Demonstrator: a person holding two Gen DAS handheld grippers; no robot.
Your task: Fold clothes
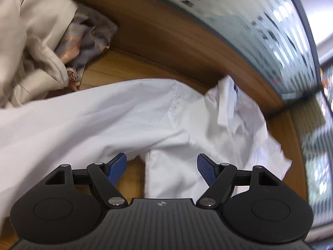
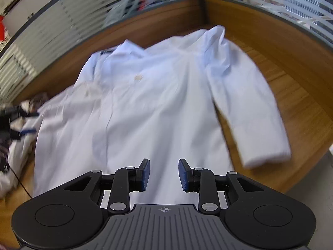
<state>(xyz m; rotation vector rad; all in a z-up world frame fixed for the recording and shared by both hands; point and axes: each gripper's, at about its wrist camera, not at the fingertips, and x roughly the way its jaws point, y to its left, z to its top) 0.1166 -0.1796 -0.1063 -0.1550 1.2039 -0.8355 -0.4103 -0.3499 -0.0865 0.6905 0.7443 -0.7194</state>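
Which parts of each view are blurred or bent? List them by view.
Left wrist view: white shirt and beige garment are smeared, striped glass partition streaks, and the desk edge bows. Right wrist view: shirt is soft at its hem and sleeve, partition curves; the right hand-held gripper stays sharp.

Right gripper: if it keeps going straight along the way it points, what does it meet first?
Most likely the white shirt. The right gripper stands with jaws open and empty, angled down over the shirt's lower body, which is spread on the wooden table. How far off the cloth lies is unclear.
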